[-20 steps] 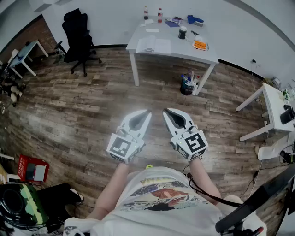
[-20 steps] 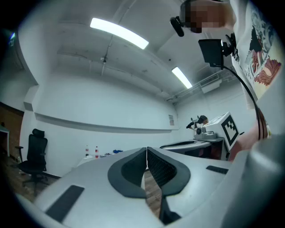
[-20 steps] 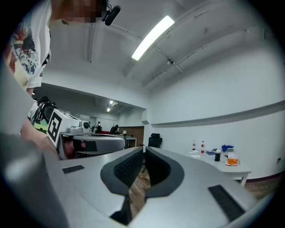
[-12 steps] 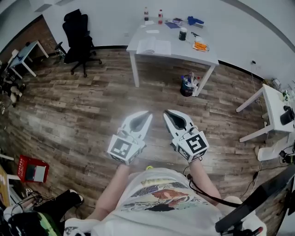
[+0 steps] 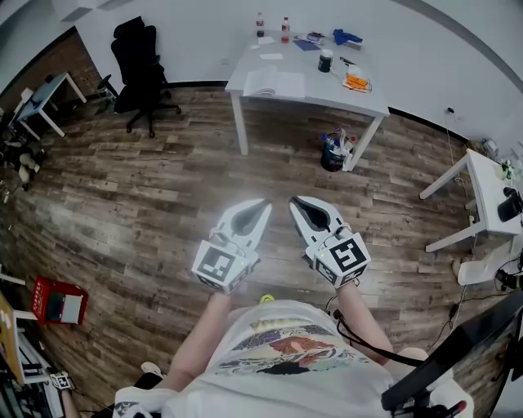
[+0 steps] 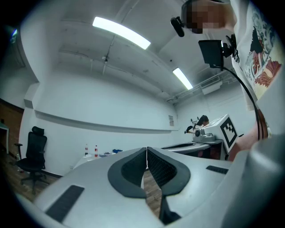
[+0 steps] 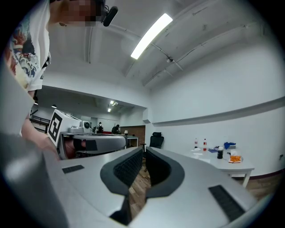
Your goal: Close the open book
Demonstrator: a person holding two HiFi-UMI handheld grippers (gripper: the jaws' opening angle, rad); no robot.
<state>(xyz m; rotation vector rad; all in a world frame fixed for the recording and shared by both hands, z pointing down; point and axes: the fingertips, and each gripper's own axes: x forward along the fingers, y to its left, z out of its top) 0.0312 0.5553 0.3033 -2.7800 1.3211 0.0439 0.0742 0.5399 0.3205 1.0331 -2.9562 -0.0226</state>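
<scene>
An open book [image 5: 274, 82] lies with its white pages up on the near left part of a white table [image 5: 372, 100] far ahead across the room. My left gripper [image 5: 263, 203] and right gripper [image 5: 294, 201] are held side by side over the wood floor, close to my body and well short of the table. Both point level toward the table, and each has its jaws shut with nothing between them. In the left gripper view [image 6: 146, 149] the tips meet. The right gripper view [image 7: 144, 151] shows the same, with the table [image 7: 222, 161] at the right.
On the table stand two bottles [image 5: 272, 25], a dark cup [image 5: 324, 59], an orange item [image 5: 355, 80] and blue things. A bin [image 5: 333, 152] sits under it. A black office chair [image 5: 140, 65] stands at the left, another white table [image 5: 482, 196] at the right, a red box [image 5: 55, 300] lower left.
Both grippers have stayed where they were, still shut. At the lower left a dark bulky thing has slid out of the head view.
</scene>
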